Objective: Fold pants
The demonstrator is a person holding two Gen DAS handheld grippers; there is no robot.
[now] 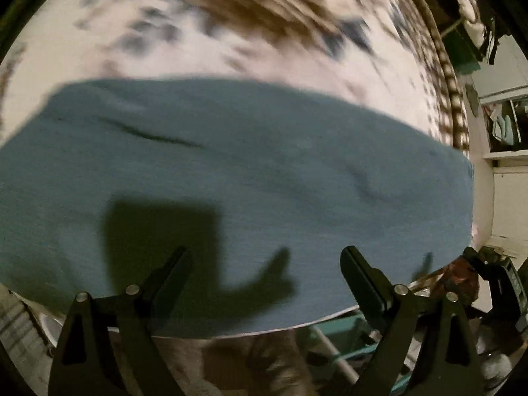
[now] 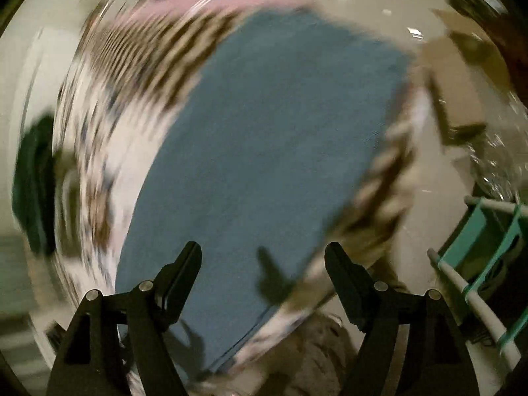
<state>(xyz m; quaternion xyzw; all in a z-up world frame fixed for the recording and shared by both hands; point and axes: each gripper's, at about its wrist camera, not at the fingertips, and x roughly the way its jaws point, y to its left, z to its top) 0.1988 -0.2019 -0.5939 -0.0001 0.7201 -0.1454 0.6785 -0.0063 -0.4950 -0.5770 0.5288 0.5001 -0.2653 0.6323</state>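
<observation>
**Both grippers spread over soft blue pants**

The left gripper [image 1: 265, 257] hangs with its two black fingers spread wide and nothing between them; its shadow falls dark on the cloth just ahead. The right gripper [image 2: 262, 254] is likewise wide apart and empty, with a finger's shadow on the fabric between its tips.

Directly in front of and beneath both lie the pants [image 1: 231, 171], a broad slab of blue-grey cloth spread flat. From the right gripper they run forward and away [image 2: 270, 138], with stacked edges showing at the near corner just below the fingers, so I judge they are already doubled at least once. The weave looks matte and fine-ribbed, like a jersey or knit. A shallow crease crosses ahead and to the left of the left gripper. I judge the cloth to be light, limp and not slippery; it will drape and sag wherever it is unsupported. A sensible hold would be at an edge or corner, pinching all layers together.

Beyond the pants is a patterned bedspread [image 1: 264, 16], pale with brown and dark blotches, though motion blur smears it. To the right of the right gripper stands a teal-and-white rack [image 2: 478, 257].
</observation>
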